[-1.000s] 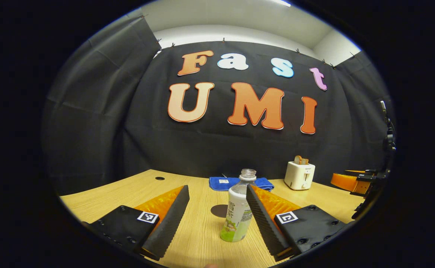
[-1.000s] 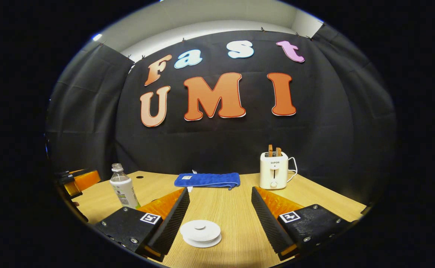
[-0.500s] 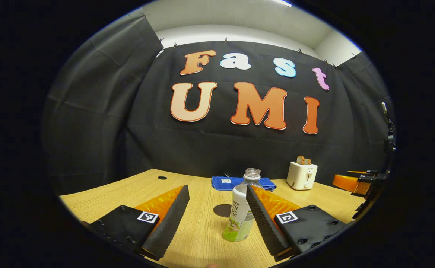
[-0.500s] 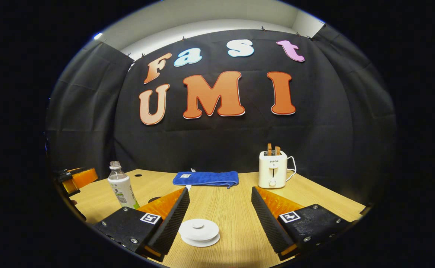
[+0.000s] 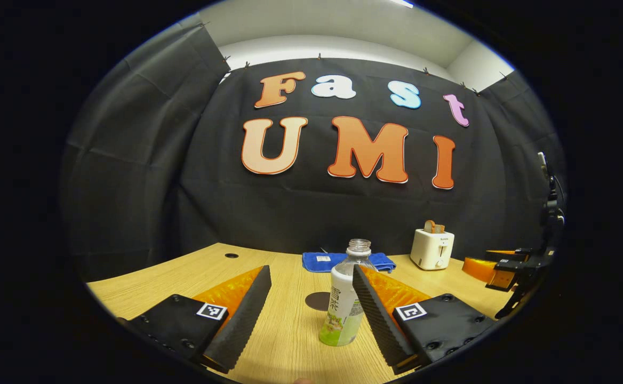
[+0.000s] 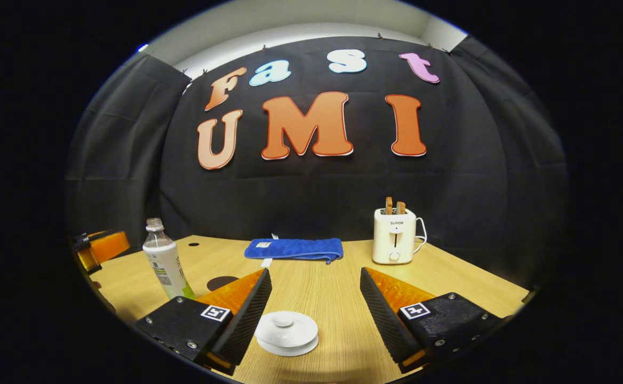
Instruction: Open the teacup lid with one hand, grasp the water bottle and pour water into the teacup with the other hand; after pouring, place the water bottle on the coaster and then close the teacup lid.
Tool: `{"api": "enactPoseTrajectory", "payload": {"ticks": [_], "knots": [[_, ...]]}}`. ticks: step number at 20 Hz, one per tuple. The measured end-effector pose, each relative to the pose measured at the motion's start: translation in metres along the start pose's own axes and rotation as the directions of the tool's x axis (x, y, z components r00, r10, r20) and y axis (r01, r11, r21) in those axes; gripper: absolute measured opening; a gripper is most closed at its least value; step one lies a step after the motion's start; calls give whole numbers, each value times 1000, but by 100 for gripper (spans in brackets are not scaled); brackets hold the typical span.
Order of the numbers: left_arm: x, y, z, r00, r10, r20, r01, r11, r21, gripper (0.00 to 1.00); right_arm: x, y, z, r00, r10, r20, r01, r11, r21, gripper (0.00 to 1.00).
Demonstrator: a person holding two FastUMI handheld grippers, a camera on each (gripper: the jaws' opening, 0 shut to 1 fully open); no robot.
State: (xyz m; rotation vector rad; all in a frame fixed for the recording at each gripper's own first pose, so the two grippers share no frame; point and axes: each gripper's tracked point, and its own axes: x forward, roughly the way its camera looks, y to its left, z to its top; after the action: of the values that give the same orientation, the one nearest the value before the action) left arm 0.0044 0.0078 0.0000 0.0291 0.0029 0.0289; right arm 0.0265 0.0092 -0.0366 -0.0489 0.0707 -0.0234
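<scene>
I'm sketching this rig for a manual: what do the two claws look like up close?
Both match: the left claw and right claw each have two wedge-shaped fingers with ribbed inner faces, mounted on bolted plates bearing a small square black-and-white marker.

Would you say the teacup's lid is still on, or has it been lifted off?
On. The white lid sits flat with its knob up, between the open right gripper's fingers, neither touching it.

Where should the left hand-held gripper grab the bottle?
Across the labelled body of the bottle, coming in level from the front. It stands upright and uncapped, so a side grip below the narrowing shoulder probably keeps it steady. The open left hand-held gripper already has it between its fingers, nearer the right one.
</scene>
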Motion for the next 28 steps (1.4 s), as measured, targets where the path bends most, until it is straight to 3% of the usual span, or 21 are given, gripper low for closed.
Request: {"api": "enactPoseTrajectory", "payload": {"ticks": [6, 10, 13, 16, 28], "knots": [[3, 1, 0, 1000, -5, 3, 5, 1000, 0, 99, 21, 13, -40, 982, 40, -184, -48, 998, -37, 100], [7, 10, -6, 1000, 11, -16, -11, 1000, -5, 99, 25, 29, -68, 945, 87, -315, -121, 988, -92, 100], [8, 11, -10, 1000, 6, -22, -7, 1000, -13, 99, 24, 39, -70, 932, 104, -347, -156, 980, -126, 100], [8, 12, -14, 999, 0, -34, 0, 1000, -14, 99, 22, 44, -74, 922, 118, -368, -159, 984, -82, 99], [8, 11, -17, 999, -7, -46, 7, 1000, -13, 99, 22, 50, -79, 907, 141, -397, -170, 985, -38, 36]]}}
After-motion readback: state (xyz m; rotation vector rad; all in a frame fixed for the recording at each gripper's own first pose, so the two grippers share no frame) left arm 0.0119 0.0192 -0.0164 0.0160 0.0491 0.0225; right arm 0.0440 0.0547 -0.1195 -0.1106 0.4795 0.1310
